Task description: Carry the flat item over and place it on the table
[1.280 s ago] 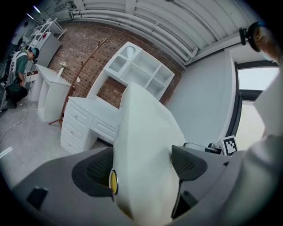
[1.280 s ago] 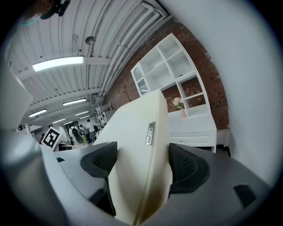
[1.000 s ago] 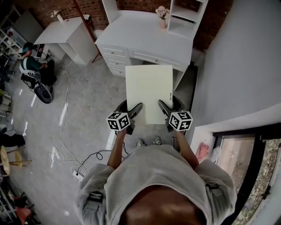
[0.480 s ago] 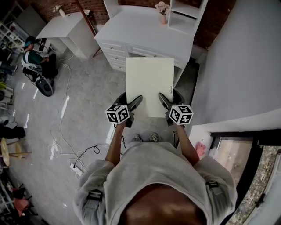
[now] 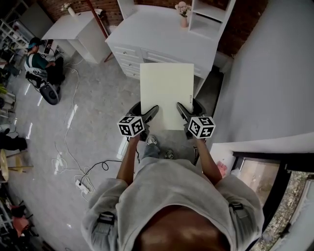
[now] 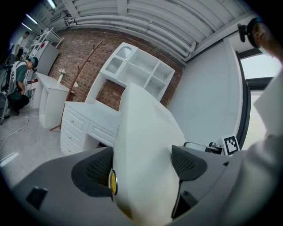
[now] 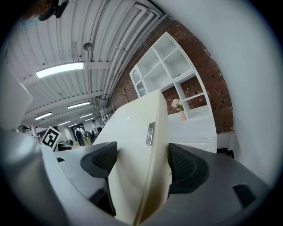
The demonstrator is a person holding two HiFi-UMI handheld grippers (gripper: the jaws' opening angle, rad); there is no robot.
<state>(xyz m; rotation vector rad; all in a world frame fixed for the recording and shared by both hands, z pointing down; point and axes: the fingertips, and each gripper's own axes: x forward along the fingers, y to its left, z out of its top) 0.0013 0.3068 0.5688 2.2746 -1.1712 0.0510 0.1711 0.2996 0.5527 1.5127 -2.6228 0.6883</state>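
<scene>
Left gripper (image 5: pixel 148 115) and right gripper (image 5: pixel 182 112) each clamp the cream board (image 5: pixel 167 93) by its near edge, short of the bench (image 5: pixel 157 34). The overhanging weight could lever it loose.

One flat cream board (image 5: pixel 167 95) sits between two: the left hand-held gripper (image 5: pixel 148 114) and the right hand-held gripper (image 5: pixel 181 110). Ahead of them are two white worktops, a large worktop (image 5: pixel 162 34) and a small worktop (image 5: pixel 73 29), one shelf unit (image 5: pixel 211 17) and two flower vases (image 5: pixel 183 14) (image 5: pixel 68 10). Far to their left is one seated person (image 5: pixel 39 63).
</scene>
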